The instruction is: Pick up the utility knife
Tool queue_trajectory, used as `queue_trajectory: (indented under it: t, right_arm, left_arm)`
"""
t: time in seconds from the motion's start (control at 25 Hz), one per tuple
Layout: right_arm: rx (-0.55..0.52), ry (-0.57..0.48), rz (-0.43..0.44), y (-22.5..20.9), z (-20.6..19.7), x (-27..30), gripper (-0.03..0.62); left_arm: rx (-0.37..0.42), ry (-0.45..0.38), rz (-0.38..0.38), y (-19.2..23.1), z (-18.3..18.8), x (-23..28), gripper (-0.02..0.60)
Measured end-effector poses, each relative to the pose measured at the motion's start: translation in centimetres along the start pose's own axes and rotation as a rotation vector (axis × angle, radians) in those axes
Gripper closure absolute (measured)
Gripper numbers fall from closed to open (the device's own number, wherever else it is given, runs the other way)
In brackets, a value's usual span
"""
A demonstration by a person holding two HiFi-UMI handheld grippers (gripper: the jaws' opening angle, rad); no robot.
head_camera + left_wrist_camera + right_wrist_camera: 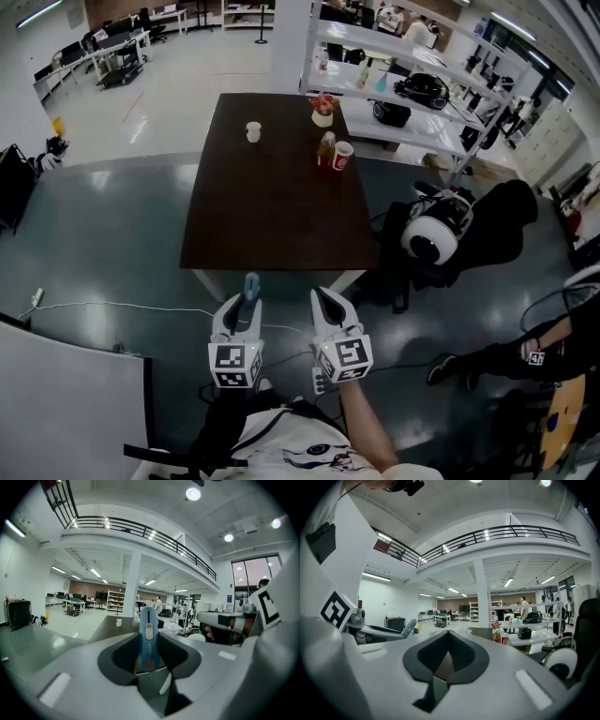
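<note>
The blue utility knife (250, 285) stands upright between the jaws of my left gripper (247, 302), which is shut on it. In the left gripper view the knife (147, 634), with its pale slider, sticks up past the fingertips of the left gripper (148, 654). My right gripper (324, 300) is beside it on the right, and its jaws meet with nothing between them. In the right gripper view, the right gripper (448, 634) has its dark pads touching at the tip. Both grippers hover just short of the near edge of the dark brown table (272, 211).
On the table's far part stand a white cup (253, 132), a flower pot (322, 111), a bottle (326, 150) and a red cup (343, 156). A black chair with a white round device (431, 240) sits to the right. White shelves (412, 70) lie beyond. A person's leg (506, 361) is at the right.
</note>
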State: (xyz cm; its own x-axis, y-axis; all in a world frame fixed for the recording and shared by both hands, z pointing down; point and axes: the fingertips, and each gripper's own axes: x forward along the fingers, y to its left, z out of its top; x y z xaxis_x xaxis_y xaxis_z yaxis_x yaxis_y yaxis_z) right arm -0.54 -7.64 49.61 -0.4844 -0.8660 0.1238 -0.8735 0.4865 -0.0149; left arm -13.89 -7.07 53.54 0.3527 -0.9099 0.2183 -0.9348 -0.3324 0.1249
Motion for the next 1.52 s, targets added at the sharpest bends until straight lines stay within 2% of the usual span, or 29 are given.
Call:
queue_trajectory:
  t: [0.72,0.92,1.08,1.52]
  right_arm:
    - [0.02,-0.067,0.02,-1.2,0.3,-10.7,0.592]
    - [0.024,-0.089,-0.014,-1.8,1.5,-12.3,0.592]
    - [0.02,-0.133,-0.055,-2.0,3.1,-13.1,0.592]
    - [0.016,-0.154,-0.063,-1.1,3.8,-12.0,0.595]
  left_arm:
    - [0.041,-0.042,0.074,-7.2,0.4,-7.0,0.456]
    - [0.046,-0.066,0.064,-8.3,1.4,-7.5,0.456]
    - [0.059,-0.097,0.045,-8.7,2.4,-7.4,0.456]
    - [0.082,-0.144,0.03,-6.8,4.5,-7.4,0.456]
